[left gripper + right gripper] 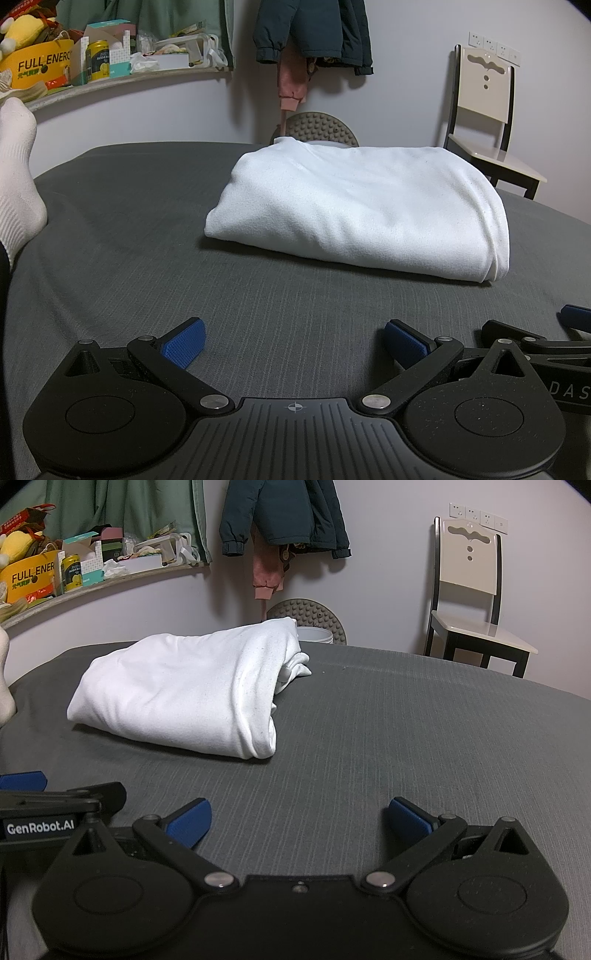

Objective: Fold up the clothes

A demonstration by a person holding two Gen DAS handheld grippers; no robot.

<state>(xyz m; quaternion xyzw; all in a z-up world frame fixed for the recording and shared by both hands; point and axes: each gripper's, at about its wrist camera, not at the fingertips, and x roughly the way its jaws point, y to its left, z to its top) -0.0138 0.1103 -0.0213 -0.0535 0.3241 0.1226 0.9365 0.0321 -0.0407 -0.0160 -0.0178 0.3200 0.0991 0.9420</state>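
A white garment point(354, 206), probably a sweatshirt or T-shirt, lies folded into a thick rectangular bundle on a bed covered with a grey ribbed sheet point(147, 258). It sits near the middle of the bed, well apart from both tools. The left gripper point(295, 341) rests low over the sheet in the foreground, its blue-padded fingers spread wide and holding nothing. The right gripper point(299, 821) sits just beside it, likewise spread wide and empty.

Seen from the right wrist view, the bundle's right end shows rolled layers and a loose bit of cloth point(295, 666) poking out at the far corner; whether that is a sleeve or a hem is hard to tell. A person's foot in a white sock point(16, 177) rests on the sheet at far left.

The fold looks essentially done. The risk from here is undoing it: a pinch that catches only the top layer could peel the bundle open, and the loose corner could drag out further if the garment is slid.
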